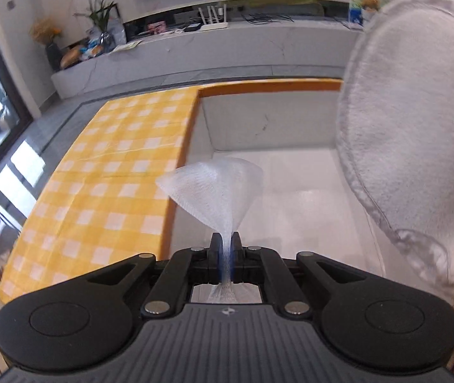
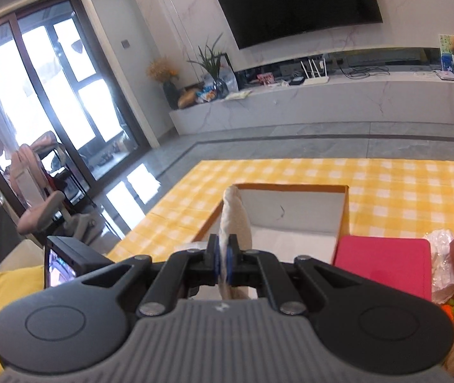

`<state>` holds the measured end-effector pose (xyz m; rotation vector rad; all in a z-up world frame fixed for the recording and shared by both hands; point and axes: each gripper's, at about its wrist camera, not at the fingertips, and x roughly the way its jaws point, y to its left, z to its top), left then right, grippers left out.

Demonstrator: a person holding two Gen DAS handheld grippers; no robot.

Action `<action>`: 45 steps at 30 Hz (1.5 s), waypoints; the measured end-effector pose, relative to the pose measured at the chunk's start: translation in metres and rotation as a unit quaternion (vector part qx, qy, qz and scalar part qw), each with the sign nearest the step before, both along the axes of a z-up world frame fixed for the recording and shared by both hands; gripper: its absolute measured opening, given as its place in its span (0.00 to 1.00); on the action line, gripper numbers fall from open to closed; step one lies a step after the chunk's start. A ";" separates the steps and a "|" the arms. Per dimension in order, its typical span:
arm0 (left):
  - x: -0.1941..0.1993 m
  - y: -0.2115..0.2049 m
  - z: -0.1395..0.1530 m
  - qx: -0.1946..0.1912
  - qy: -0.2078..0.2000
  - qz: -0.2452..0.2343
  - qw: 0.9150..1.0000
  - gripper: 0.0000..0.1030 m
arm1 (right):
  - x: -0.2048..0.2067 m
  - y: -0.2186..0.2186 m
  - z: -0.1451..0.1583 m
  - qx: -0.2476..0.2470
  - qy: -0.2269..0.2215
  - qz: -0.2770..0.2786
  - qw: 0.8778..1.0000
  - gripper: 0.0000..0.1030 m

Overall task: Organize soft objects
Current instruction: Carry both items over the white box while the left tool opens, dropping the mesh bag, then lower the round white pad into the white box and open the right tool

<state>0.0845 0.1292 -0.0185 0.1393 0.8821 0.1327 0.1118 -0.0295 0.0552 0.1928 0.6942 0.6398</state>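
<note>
Over the open cardboard box (image 1: pixel 290 172) on the yellow checked tabletop (image 1: pixel 105 172), both claws are carrying stuff in, so this looks like the drop-off step of sorting the soft things.

The left claw (image 1: pixel 226 249) is pinched tight on one white foam net sleeve (image 1: pixel 214 188), which fans out above the box's white floor, lower middle of the frame. The right claw (image 2: pixel 226 255) is clamped on one white plush pad (image 2: pixel 234 220), held edge-on in front of the box (image 2: pixel 290 210). From the left wrist view that same pad (image 1: pixel 402 146) fills the right side.

Next move probably calls for lowering each piece inside the walls, then letting go.

Count: one box, one net sleeve, one plush pad, one pink flat case (image 2: pixel 383 265) beside the box.
</note>
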 end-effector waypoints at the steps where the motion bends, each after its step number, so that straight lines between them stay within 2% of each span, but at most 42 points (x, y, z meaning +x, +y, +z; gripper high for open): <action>1: 0.001 -0.004 -0.001 0.014 0.000 -0.001 1.000 0.12 | 0.002 -0.002 -0.001 -0.003 0.002 -0.003 1.000 0.02; 3: 0.000 -0.010 -0.001 0.042 -0.007 0.005 0.999 0.18 | 0.004 -0.005 -0.001 -0.010 0.002 -0.007 1.000 0.02; 5: 0.000 -0.014 0.001 0.059 -0.016 0.016 0.998 0.31 | 0.003 -0.008 0.002 -0.014 -0.001 -0.010 1.000 0.02; 7: -0.002 -0.012 0.005 0.056 -0.026 0.021 0.998 0.58 | 0.004 -0.014 0.004 -0.016 -0.002 -0.014 1.000 0.02; 8: -0.003 -0.012 0.008 0.054 -0.035 0.025 0.998 0.64 | 0.002 -0.018 0.004 -0.017 -0.004 -0.016 1.000 0.02; 10: -0.007 -0.011 0.015 0.063 -0.057 0.034 0.996 0.85 | 0.003 -0.021 0.008 -0.018 -0.007 -0.021 1.000 0.02; 12: -0.010 -0.009 0.023 0.062 -0.075 0.042 0.994 0.87 | 0.002 -0.023 0.011 -0.019 -0.011 -0.025 0.999 0.02; 15: -0.015 0.003 0.036 0.030 -0.099 0.057 0.993 0.94 | 0.000 -0.024 0.014 -0.018 -0.017 -0.030 0.999 0.02; 20: -0.021 0.028 0.052 -0.017 -0.119 0.076 0.990 1.00 | 0.001 -0.020 0.012 -0.007 -0.012 -0.026 1.000 0.02; 25: -0.026 0.049 0.069 -0.005 -0.154 0.110 0.982 1.00 | 0.005 0.000 0.000 0.004 0.006 -0.010 1.000 0.02; 33: -0.029 0.078 0.071 -0.029 -0.167 0.158 0.973 1.00 | 0.024 0.049 -0.042 0.034 0.079 0.015 0.996 0.02; 36: -0.030 0.082 0.069 -0.025 -0.169 0.163 0.972 1.00 | 0.033 0.059 -0.054 0.069 0.098 -0.009 0.993 0.02; 39: -0.031 0.081 0.067 -0.021 -0.169 0.159 0.972 1.00 | 0.048 0.060 -0.063 0.122 0.128 -0.051 0.983 0.02; 40: -0.031 0.080 0.066 -0.021 -0.168 0.158 0.973 1.00 | 0.052 0.064 -0.064 0.111 0.128 -0.055 0.984 0.02; 42: -0.029 0.079 0.064 -0.019 -0.165 0.154 0.974 1.00 | 0.052 0.078 -0.074 0.057 0.117 -0.064 0.989 0.02; 43: -0.028 0.078 0.062 -0.017 -0.164 0.152 0.975 1.00 | 0.054 0.085 -0.084 0.024 0.130 -0.055 0.990 0.02; 45: -0.026 0.076 0.061 -0.013 -0.161 0.149 0.976 1.00 | 0.061 0.097 -0.113 -0.024 0.197 -0.024 0.980 0.02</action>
